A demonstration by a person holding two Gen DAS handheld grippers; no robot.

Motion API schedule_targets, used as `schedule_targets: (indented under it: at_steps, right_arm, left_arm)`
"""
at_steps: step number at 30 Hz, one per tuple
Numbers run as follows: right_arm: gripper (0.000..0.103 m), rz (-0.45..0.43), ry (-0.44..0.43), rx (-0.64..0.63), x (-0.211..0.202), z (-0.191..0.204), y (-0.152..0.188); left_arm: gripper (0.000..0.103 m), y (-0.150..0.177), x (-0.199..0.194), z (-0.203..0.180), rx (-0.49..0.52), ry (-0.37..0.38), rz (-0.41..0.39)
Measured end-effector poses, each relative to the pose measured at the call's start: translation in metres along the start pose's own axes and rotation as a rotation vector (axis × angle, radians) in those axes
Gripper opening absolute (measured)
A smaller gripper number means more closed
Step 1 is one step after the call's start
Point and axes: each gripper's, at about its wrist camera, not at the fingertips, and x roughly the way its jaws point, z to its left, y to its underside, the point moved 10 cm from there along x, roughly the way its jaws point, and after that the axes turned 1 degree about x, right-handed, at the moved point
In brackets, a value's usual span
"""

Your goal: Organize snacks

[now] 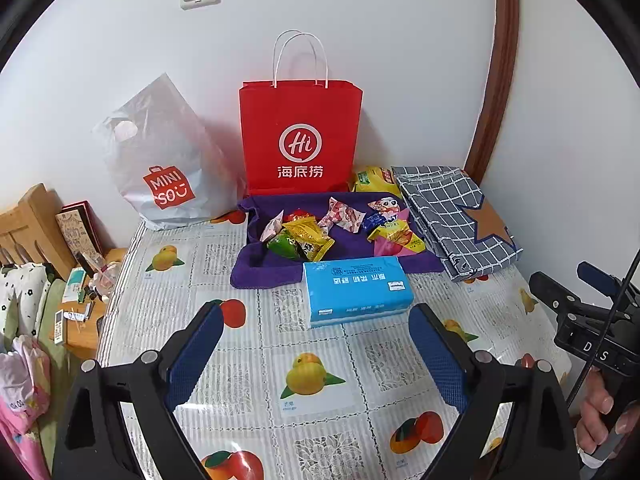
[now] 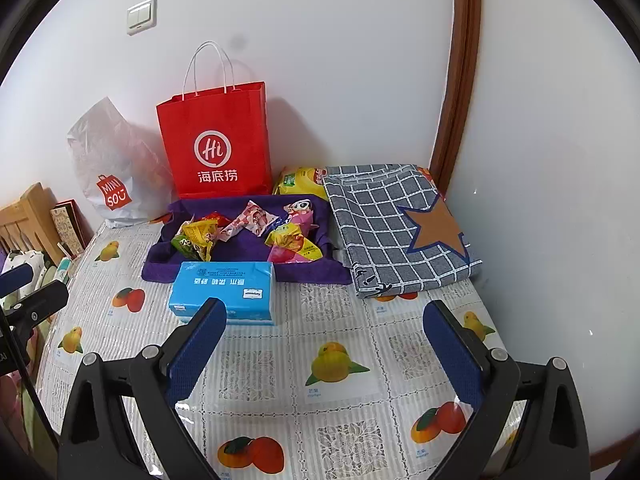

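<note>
1. Ahead of both tools, past the blue tissue pack, the snacks lie in a loose heap on a purple towel at the far side of the counter, well apart from either tool.
2. Left tool: its blue pads are spread wide with nothing between them, and it hovers over the bare counter short of the tissue pack.
3. Leftmost in the heap, the green and yellow packets look light, crinkly and slippery; I judge a pinch on a crimped end seal safer than on the puffed middle.
4. Mid-heap, the pink twist-ended packet offers a gathered tail that should hold well.
5. Further right, the yellow-and-pink packets overlap, so lifting one may drag its neighbour.
6. Behind the towel, a yellow bag leans by the red paper bag; probably air-filled and crushable.
7. Right tool: pads likewise spread apart and empty, near the tissue pack's corner.
</note>
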Motion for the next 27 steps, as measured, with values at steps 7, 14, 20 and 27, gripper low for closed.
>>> schedule_targets:
  at_steps: [7,14,20,27]
  right_arm:
    - [0.098,0.005,-0.001,-0.003,-0.0008,0.0013,0.0018]
    - [0.098,0.004,-0.002,-0.007,-0.0010,0.0021,0.0021]
    - [0.098,0.005,-0.003,-0.007,-0.0009,0.0035,0.0021]
    - [0.098,0.009,-0.006,-0.010,0.0013,0.0038,0.0022]
  left_arm:
    - [0.094,0.0007,-0.0014,0.0018,-0.007,0.000,0.001]
    - [0.094,0.0013,-0.0015,0.0021,-0.011,0.002,-0.001]
    - [0.095,0.0009,-0.0015,0.0034,-0.019,0.001,-0.001]
    - [0.095,0.0032,-0.0006,0.0033,-0.018,-0.004,0.002]
